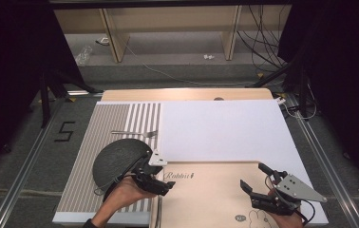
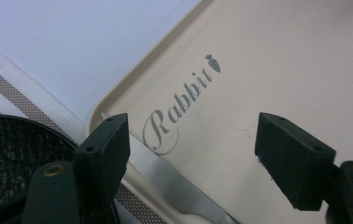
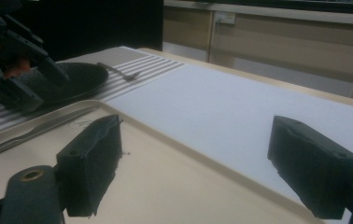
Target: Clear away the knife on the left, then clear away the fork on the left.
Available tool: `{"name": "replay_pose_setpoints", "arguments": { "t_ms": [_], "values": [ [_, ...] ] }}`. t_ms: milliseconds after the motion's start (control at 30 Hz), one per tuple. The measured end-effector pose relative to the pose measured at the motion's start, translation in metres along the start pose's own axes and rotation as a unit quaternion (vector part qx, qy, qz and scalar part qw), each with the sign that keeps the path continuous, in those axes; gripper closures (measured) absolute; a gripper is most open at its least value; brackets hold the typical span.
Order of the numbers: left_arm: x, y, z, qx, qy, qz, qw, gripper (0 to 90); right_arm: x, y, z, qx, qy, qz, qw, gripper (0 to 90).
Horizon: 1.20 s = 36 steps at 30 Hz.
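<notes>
In the high view, the left gripper (image 1: 161,183) sits at about seven o'clock on the desk (image 1: 187,94), its fingers spread and gripping nothing, over the left rim of the beige tray (image 1: 206,194). The knife (image 1: 158,216) lies along that rim, its long axis running from six toward twelve o'clock. A dark plate (image 1: 116,161) rests on the striped mat (image 1: 106,128) at nine o'clock of the gripper, with a fork (image 1: 135,133) beyond it. The right gripper (image 1: 258,183) hovers at five o'clock, fingers open and empty.

In the left gripper view, the knife (image 2: 174,184) runs diagonally from ten to five o'clock, passing under the left finger (image 2: 104,149), untouched.

In the right gripper view, the knife (image 3: 34,133) lies along the tray's (image 3: 165,186) far rim at nine o'clock, between plate (image 3: 67,81) and tray.
</notes>
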<state>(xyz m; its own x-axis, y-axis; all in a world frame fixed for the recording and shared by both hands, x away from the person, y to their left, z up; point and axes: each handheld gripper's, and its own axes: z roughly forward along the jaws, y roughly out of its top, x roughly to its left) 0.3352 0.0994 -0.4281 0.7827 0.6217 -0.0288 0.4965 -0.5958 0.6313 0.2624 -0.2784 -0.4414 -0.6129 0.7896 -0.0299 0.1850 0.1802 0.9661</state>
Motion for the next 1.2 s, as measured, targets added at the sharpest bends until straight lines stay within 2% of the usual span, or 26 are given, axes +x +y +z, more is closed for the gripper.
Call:
{"name": "replay_pose_setpoints", "arguments": {
  "t_ms": [433, 667, 767, 1200],
  "values": [
    [0.025, 0.004, -0.015, -0.025, 0.039, -0.02, 0.9988, 22.9, -0.001, -0.002, 0.001, 0.002, 0.0, 0.002, 1.0, 18.4],
    [0.036, 0.004, -0.023, -0.034, 0.046, -0.026, 0.998, 22.7, -0.002, -0.002, 0.0, 0.0, -0.001, 0.003, 1.0, 18.4],
    [0.043, 0.001, -0.028, -0.041, 0.052, -0.036, 0.9972, 22.4, -0.002, -0.003, 0.0, -0.001, 0.0, 0.004, 1.0, 18.4],
    [0.065, -0.004, -0.038, -0.051, 0.071, -0.057, 0.9945, 21.8, -0.003, -0.003, 0.001, 0.0, 0.002, 0.007, 1.0, 18.4]
  ]
}}
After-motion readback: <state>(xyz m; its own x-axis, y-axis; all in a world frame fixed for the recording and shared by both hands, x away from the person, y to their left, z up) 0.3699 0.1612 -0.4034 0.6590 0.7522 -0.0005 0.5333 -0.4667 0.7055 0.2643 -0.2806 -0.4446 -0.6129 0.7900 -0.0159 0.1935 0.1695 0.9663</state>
